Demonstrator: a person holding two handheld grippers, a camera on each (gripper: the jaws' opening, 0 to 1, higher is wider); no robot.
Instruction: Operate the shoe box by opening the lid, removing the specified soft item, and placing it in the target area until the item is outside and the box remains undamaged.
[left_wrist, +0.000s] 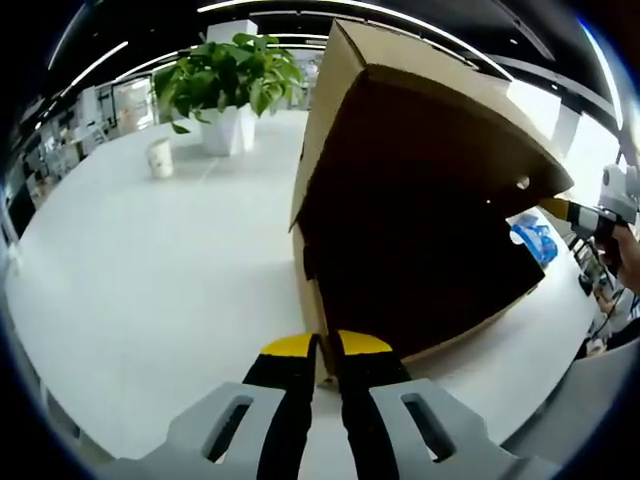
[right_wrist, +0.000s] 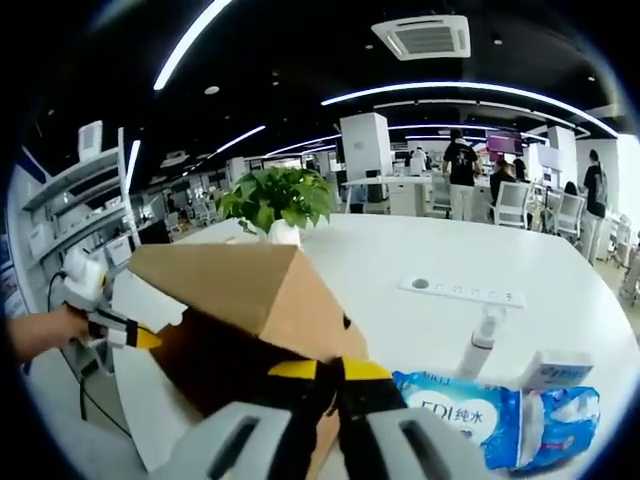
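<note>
With both grippers set at opposite edges, the brown cardboard shoe box (left_wrist: 420, 190) stands on the white worktop (left_wrist: 150, 290), lid apparently raised. Left gripper (left_wrist: 327, 350) fingers pinch its near edge; right gripper (right_wrist: 330, 375) fingers likewise (presumably steadying). Long axis cannot be told.

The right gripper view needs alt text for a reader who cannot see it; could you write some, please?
The right gripper, jaws closed, grips the edge of a brown cardboard shoe box on a white table. A blue wipes pack lies beside it, a potted plant behind.
</note>
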